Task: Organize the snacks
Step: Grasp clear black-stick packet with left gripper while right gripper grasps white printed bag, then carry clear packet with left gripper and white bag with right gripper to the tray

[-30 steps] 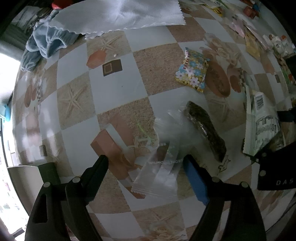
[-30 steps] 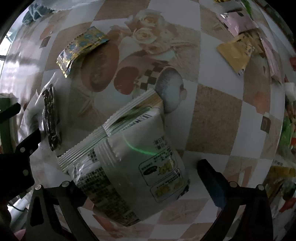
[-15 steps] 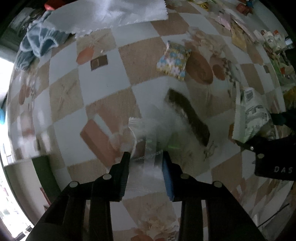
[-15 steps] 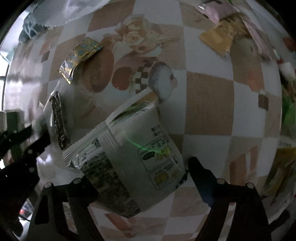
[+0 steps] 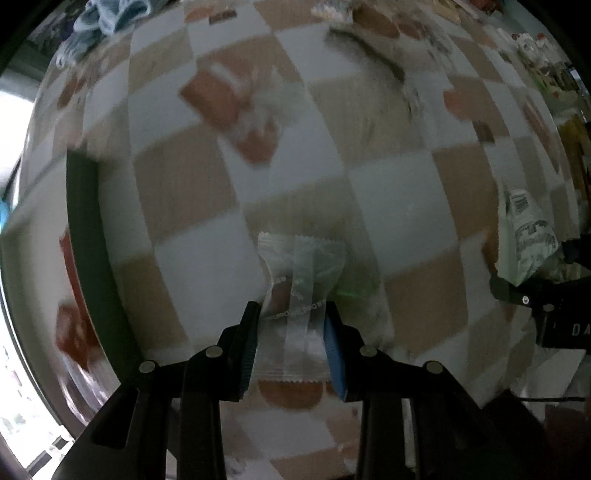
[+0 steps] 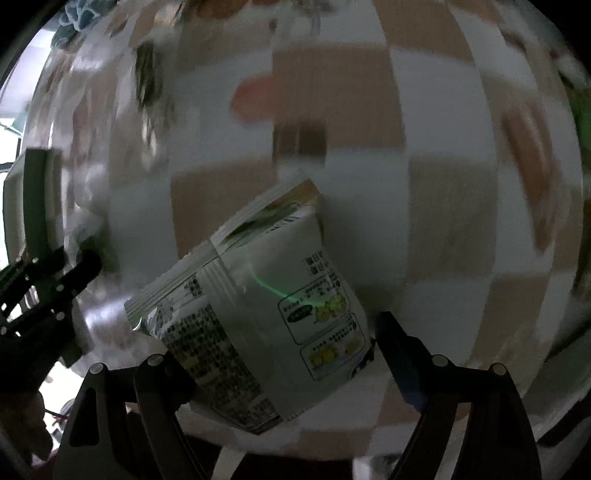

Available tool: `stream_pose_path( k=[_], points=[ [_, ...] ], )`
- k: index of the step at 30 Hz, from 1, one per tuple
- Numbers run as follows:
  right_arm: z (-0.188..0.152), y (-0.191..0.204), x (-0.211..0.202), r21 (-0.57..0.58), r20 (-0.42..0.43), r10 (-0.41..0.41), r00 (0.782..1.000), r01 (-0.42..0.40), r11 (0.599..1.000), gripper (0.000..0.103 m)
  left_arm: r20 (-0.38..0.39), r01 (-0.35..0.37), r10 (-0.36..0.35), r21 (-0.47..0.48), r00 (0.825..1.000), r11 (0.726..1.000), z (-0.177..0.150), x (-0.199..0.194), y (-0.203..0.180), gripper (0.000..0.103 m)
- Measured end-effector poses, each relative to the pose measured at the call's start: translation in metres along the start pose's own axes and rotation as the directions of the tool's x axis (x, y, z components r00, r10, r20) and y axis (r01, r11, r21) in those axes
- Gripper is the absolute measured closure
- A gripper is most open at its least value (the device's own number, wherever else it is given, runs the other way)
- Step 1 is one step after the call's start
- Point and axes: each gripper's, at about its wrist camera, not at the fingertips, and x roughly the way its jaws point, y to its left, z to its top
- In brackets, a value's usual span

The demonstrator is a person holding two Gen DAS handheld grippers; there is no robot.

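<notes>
My left gripper (image 5: 291,332) is shut on a clear plastic snack packet (image 5: 299,295) and holds it above the checkered tablecloth (image 5: 388,192). My right gripper (image 6: 273,354) is shut on a white printed snack bag (image 6: 258,321), which fills the gap between its fingers and is lifted off the cloth. That white bag also shows at the right edge of the left wrist view (image 5: 528,240), with the right gripper (image 5: 546,295) below it. The left gripper shows at the left edge of the right wrist view (image 6: 55,280). Both views are blurred by motion.
A dark green table edge (image 5: 88,236) runs down the left side. A blue cloth (image 5: 99,22) lies at the far left corner. A dark snack bar (image 6: 147,77) lies far back on the cloth. More packets crowd the far right (image 5: 535,48).
My left gripper closed on the clear packet and lifted it back toward the table's near edge. My right gripper pulled back too with the white bag; the loose snacks now lie far off.
</notes>
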Motion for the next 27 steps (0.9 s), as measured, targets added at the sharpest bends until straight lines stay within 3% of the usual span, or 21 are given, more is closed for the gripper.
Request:
stream_pose_path(
  k=[8,20,27],
  points=[
    [-0.013,0.005,0.007,0.011,-0.065,0.018,0.998,-0.017,1.000,0.017,-0.029,0.098,-0.100,-0.064,0.995,0.993,-0.021,0.004,0.024,0.066],
    [0.003,0.004,-0.010,0.014,-0.033,0.029,0.999,-0.028,1.000,0.017,0.094,0.113,-0.104,-0.102,0.990,0.988,-0.033,-0.037,0.048,0.066],
    [0.009,0.013,-0.020,-0.021,-0.017,0.010,1.000,-0.011,1.000,0.017,0.085,0.144,-0.134,-0.135,0.987,0.980,-0.049,-0.036,0.059,0.066]
  ],
)
